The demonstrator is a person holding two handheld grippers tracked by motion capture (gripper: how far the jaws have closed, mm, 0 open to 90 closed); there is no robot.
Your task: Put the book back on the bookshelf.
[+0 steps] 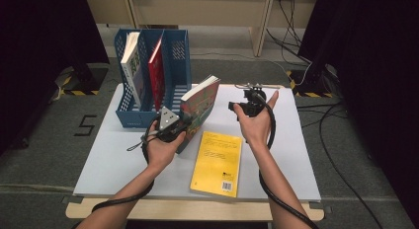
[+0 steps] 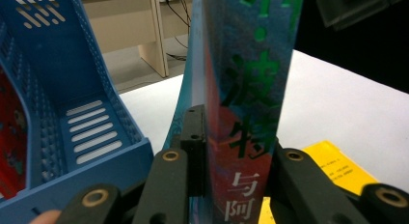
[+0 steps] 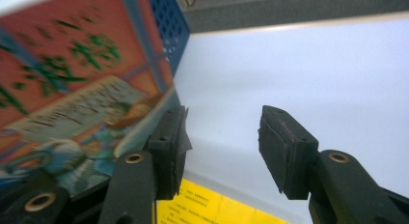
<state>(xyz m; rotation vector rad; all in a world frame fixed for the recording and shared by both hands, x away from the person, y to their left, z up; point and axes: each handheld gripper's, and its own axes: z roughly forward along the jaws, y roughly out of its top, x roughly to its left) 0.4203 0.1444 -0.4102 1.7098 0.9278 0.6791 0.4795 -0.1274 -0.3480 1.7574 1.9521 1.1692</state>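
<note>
A colourful paperback (image 1: 200,108) with a blue, red and green cover stands tilted on its lower edge at mid-table. My left gripper (image 1: 182,124) is shut on it near its spine. In the left gripper view the spine (image 2: 251,103) with green characters rises between the jaws of that gripper (image 2: 236,149), pressed from both sides. My right gripper (image 1: 247,103) hovers just right of the book, open. In the right gripper view the right gripper (image 3: 222,137) holds nothing, and the book's cover (image 3: 72,89) lies just beyond its left jaw.
A blue three-slot file holder (image 1: 175,66) stands at the back left with a white book (image 1: 131,66) and a red book (image 1: 157,71); its right slot (image 2: 91,127) is empty. A yellow book (image 1: 217,162) lies flat near the front edge of the white table (image 1: 291,155).
</note>
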